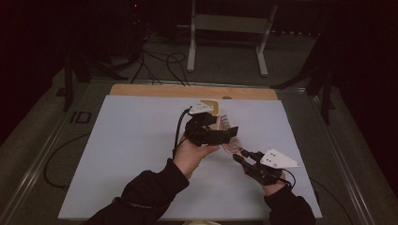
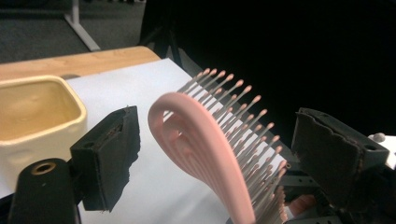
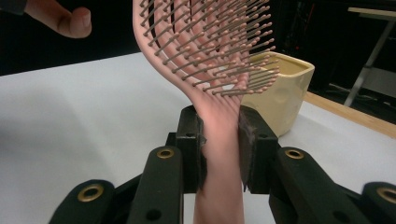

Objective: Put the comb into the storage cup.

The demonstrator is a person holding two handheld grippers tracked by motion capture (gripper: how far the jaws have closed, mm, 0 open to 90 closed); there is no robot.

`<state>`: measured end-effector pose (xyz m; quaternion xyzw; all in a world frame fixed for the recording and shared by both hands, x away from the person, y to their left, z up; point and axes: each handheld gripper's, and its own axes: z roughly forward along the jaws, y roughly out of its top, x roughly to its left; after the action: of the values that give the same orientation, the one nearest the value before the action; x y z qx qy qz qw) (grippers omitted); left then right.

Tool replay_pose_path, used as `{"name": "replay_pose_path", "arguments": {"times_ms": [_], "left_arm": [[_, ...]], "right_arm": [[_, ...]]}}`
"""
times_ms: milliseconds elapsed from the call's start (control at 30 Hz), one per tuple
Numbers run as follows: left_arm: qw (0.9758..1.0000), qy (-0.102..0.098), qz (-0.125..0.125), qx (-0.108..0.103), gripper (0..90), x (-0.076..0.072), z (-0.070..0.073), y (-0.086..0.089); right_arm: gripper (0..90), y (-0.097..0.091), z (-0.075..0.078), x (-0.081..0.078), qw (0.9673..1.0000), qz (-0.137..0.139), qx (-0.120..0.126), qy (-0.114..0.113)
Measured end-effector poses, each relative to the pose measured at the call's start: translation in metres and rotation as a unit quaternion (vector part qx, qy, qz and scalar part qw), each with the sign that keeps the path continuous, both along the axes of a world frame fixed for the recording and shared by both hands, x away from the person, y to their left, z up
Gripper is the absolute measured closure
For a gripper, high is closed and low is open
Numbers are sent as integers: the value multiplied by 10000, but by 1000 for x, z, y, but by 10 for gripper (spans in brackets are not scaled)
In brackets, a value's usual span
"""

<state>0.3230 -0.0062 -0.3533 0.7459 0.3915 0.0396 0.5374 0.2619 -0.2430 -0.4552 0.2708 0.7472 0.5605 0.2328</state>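
Two grippers meet over the middle of the bench (image 1: 141, 154), a white sheet with a strip of bare wood along its far edge. The right gripper (image 3: 219, 140) comes in from the near right corner, and its jaws are clamped on the handle of a pink hairbrush (image 3: 205, 51), one black pad pressed against each side of the handle. In the right gripper view the brush head rises from that grip with its bristles turned toward the right of the picture, clear of the sheet.

The left gripper (image 2: 215, 144) hangs over the centre of the bench, a little toward the far edge, and its jaws stand apart with the brush head between them. In the left gripper view the pink ribbed back curves up near the left pad and the bristle tips point toward the right pad; neither pad presses on the brush (a gap shows on each side).

From the high view the brush (image 1: 230, 136) lies slanted between the two grippers, right of the bench's centre.

A pale yellow bowl (image 2: 32, 112) sits on the sheet near the far edge, just behind the brush, and it looks empty. A fingertip of the left hand (image 3: 65, 18) shows at the top left of the right gripper view.
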Motion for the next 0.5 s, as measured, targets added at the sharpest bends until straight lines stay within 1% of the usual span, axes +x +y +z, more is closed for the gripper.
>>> {"name": "replay_pose_path", "arguments": {"times_ms": [133,200,233,300,333,467,500], "left_arm": [[10000,92,-25,-18,264,3,-3,-1],[9998,165,-12,-105,308,5,-5,0],[9997,205,-31,-136,321,6,-5,1],[9997,212,-35,-127,333,7,-5,2],[9996,226,-17,-149,352,8,-6,2],[9994,278,-27,-192,375,10,-7,4],[9994,278,-27,-192,402,10,-7,4]], "right_arm": [[727,0,0,0,10000,-27,-6,3],[727,0,0,0,10000,-37,21,18],[727,-1,0,0,10000,-52,16,9],[726,-1,0,1,10000,-68,13,7],[726,0,0,0,9999,-109,-27,1],[724,0,0,0,9999,-150,-47,-6],[724,0,0,0,9999,-150,-47,-6]]}}
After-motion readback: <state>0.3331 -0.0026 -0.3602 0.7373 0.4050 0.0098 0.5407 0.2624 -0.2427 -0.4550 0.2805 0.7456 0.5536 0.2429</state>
